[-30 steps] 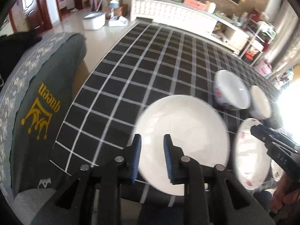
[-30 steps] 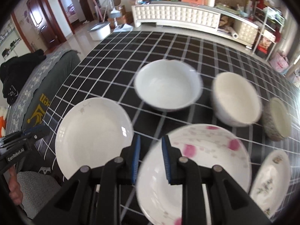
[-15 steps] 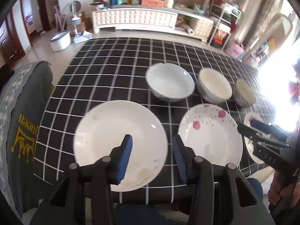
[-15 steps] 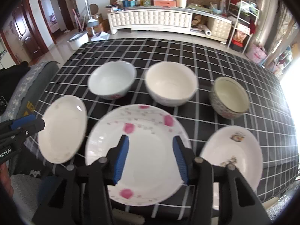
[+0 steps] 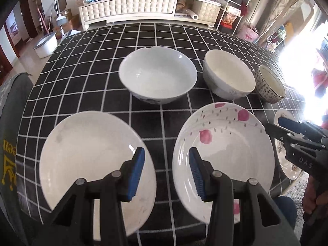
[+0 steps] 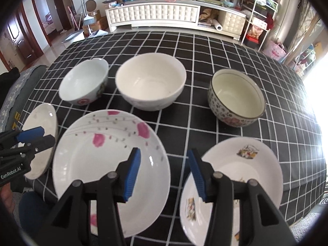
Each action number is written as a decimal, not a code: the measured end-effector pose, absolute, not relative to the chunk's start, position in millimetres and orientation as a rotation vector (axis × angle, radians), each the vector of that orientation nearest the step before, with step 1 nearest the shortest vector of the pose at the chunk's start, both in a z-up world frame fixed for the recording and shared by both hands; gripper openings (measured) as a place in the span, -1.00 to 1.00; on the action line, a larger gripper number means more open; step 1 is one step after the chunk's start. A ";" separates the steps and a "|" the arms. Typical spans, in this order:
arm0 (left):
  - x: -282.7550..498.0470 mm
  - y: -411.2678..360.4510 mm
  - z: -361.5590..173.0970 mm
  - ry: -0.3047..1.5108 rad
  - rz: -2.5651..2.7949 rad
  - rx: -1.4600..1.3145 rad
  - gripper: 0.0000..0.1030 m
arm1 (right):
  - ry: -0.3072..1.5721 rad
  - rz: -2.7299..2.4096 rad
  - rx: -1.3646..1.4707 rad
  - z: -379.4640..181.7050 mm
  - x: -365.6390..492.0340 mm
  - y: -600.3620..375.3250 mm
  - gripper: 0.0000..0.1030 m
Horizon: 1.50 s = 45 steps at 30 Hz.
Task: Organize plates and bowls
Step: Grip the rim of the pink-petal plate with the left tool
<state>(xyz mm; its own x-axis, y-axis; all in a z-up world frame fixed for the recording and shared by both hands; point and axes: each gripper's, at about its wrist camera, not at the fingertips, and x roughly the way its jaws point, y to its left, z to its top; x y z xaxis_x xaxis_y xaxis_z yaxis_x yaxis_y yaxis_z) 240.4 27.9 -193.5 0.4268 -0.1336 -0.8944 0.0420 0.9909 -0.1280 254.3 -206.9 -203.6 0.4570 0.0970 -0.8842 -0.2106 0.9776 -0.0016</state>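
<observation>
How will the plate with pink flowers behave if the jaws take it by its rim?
The pink-flower plate looks like glazed ceramic with a bright glare spot, so it is probably stiff but slippery. It is wide and shallow, so held at one edge it may well sag or tilt. It would likely chip if it knocks the neighbouring plain white plate.

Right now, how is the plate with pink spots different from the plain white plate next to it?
The pink-spotted plate has pink blotches and little grey dashes painted on it; the plain white plate has no pattern at all. The pink-spotted plate looks deeper, with a sloping rim, while the plain white plate looks flatter. The pink-spotted plate sits in the middle of the front row; the plain white plate sits at the left end. Both are round, white, empty, and lie flat on the checked tablecloth.
</observation>
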 end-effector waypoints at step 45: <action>210.1 17.3 -199.5 1.193 -0.156 -0.112 -0.78 | 1.170 0.148 0.020 -207.3 239.6 -207.9 -0.37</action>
